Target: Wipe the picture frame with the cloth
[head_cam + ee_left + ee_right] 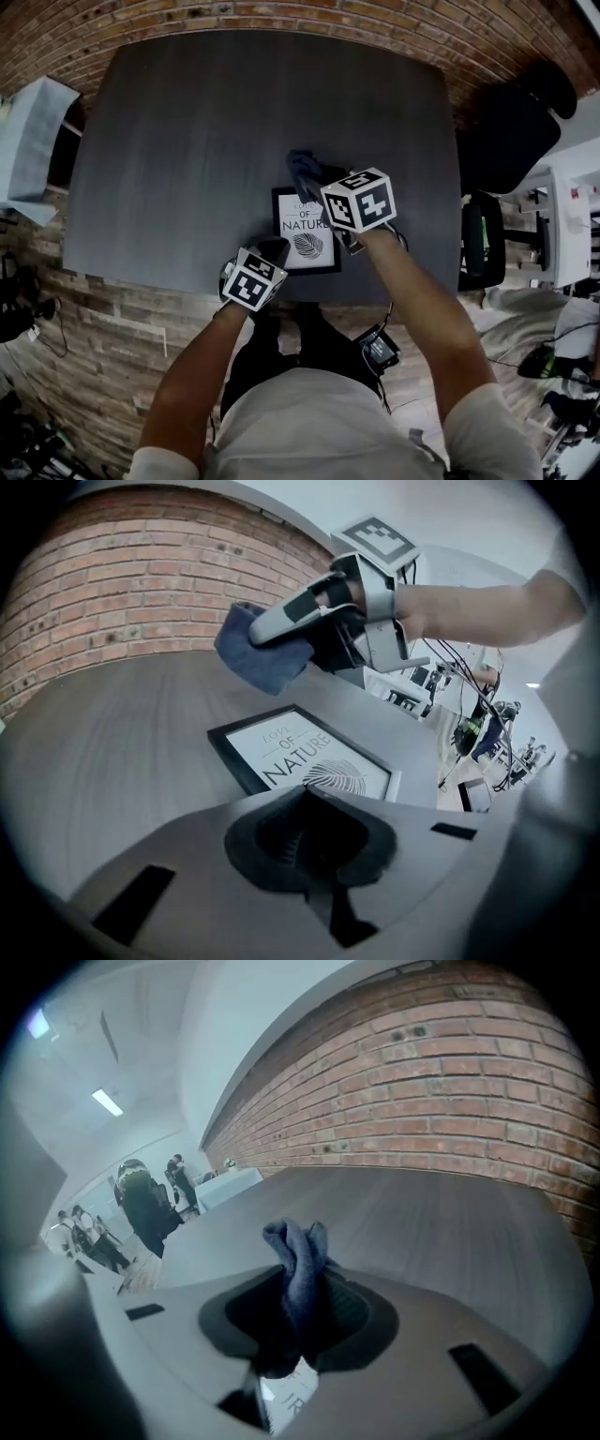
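Cloth held over the picture frame

The left gripper (pixel 309 836), closed and empty, is at the near left corner of the picture frame (pixel 302 223), which lies flat on the surface (pixel 187 141). The right gripper (pixel 298 1309) clamps the cloth (pixel 303 168) above its far edge.

- Table (pixel 187 141): stands before the brick wall (pixel 281 14); a chair (pixel 506 131) is at its right end.
- Picture frame (pixel 302 239): lies flat on the table, close to the near edge, right of the middle.
- Cloth (pixel 305 169): sits between the jaws of the right gripper (pixel 300 1307), above the table at the frame's far edge.
- Left gripper (pixel 275 249): at the frame's near left corner; contact with the frame cannot be told.
- The two grippers are apart, the right one farther from the person, with the frame between and below them.
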